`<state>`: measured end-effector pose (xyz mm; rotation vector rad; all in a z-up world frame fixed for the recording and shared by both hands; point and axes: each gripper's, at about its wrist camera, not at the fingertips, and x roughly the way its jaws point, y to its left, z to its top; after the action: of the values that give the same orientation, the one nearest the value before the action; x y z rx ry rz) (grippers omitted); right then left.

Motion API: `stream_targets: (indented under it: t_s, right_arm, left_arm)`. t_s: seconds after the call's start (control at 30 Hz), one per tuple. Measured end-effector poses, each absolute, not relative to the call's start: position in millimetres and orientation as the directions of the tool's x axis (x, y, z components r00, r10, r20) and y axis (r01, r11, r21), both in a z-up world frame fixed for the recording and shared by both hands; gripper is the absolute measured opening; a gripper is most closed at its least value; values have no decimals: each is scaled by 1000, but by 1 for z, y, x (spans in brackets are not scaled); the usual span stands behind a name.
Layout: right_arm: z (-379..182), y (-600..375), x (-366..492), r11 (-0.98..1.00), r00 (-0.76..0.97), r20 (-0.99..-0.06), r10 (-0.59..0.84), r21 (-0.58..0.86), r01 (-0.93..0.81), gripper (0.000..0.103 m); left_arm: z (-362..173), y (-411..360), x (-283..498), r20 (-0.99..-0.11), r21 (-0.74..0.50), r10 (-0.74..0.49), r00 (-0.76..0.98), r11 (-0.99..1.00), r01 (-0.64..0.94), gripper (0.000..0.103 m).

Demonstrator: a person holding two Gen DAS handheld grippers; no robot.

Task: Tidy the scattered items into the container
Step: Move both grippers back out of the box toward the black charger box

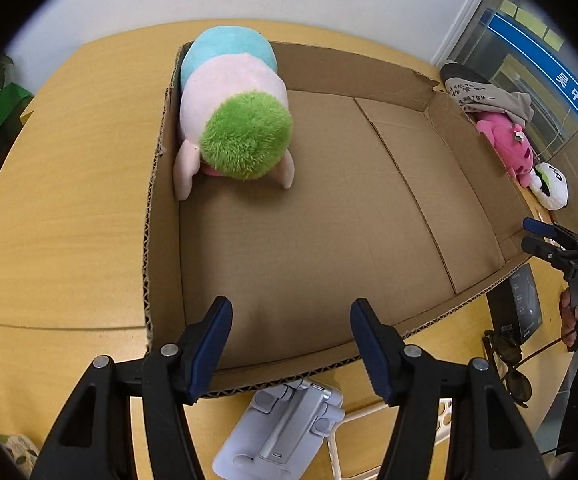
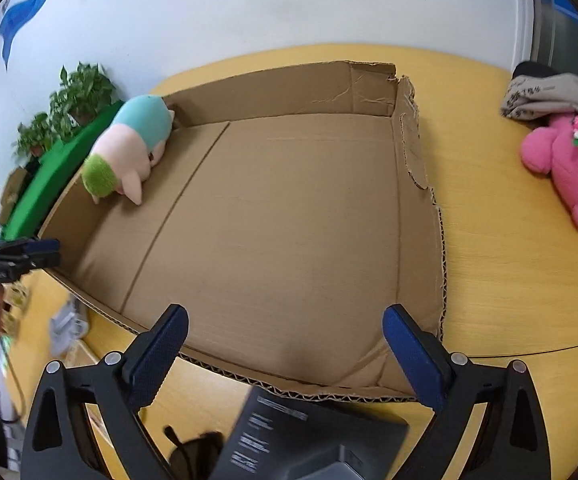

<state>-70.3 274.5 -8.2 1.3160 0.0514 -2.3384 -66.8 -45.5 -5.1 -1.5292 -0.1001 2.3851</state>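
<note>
Left wrist view: your left gripper [image 1: 291, 344] holds its jaws apart and empty over the flat cardboard box [image 1: 309, 216]. A fuzzy plush toy [image 1: 231, 108] lies at upper left inside. Your right gripper [image 2: 285, 354] is apart too.

Left claw [image 1: 291, 344] spread, empty, above cardboard box [image 1: 161, 216] near edge; plush toy [image 1: 233, 108] inside far corner.

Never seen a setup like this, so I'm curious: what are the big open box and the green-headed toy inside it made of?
The box looks like plain brown corrugated cardboard, matte; the wavy fluting shows along its cut, ragged edges. The green-headed toy seems to be soft plush fabric: fuzzy green pile on the head, smoother pink and turquoise pile on the body. Its stuffing can't be seen.
</note>
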Motion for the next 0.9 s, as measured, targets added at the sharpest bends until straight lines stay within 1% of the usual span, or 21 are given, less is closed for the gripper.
stream_targets:
  t_s: [0.1,0.2,0.27,0.33,0.37,0.4,0.47,0.53,0.63,0.73,0.83,0.9]
  right_arm:
    - [-6,270,-74,-901,-446,-824,-350,166,402,100]
    - [7,272,-66,-905,-496,-801,-335,128,405,102]
    - [23,276,-50,-909,-553,-765,-331,101,404,103]
    - [36,280,-34,-914,-594,-731,-336,101,393,103]
    - [40,280,-28,-914,-605,-719,-341,104,391,103]
    - [45,279,-23,-915,-619,-706,-343,104,389,103]
    - [54,272,-10,-919,-655,-675,-339,90,384,103]
    - [62,259,3,-910,-678,-642,-358,76,408,103]
    - [69,238,19,-890,-699,-610,-374,24,455,103]
    - [72,220,31,-876,-707,-603,-369,-30,482,103]
    - [72,210,34,-864,-700,-598,-390,-25,503,103]
    - [72,208,35,-859,-696,-600,-395,-25,511,103]
  left_arm:
    - [-1,-48,-61,-872,-205,268,-410,-960,-193,61]
    - [18,-47,-44,-845,-148,226,-485,-970,-194,61]
    - [38,-39,-25,-796,-114,221,-563,-969,-219,61]
    - [57,-30,-9,-744,-99,230,-627,-966,-237,68]
    - [66,-26,-1,-713,-93,230,-663,-968,-235,76]
    - [75,-22,7,-676,-82,218,-704,-972,-222,79]
    - [88,-16,21,-611,-67,179,-771,-982,-176,79]
    - [95,-13,28,-569,-90,161,-806,-987,-134,80]
    - [93,-9,30,-572,-147,185,-799,-982,-121,80]
    - [89,-2,31,-600,-148,179,-779,-983,-112,80]
    - [84,8,34,-622,-147,186,-761,-982,-119,80]
    - [81,15,39,-616,-149,196,-763,-980,-131,80]
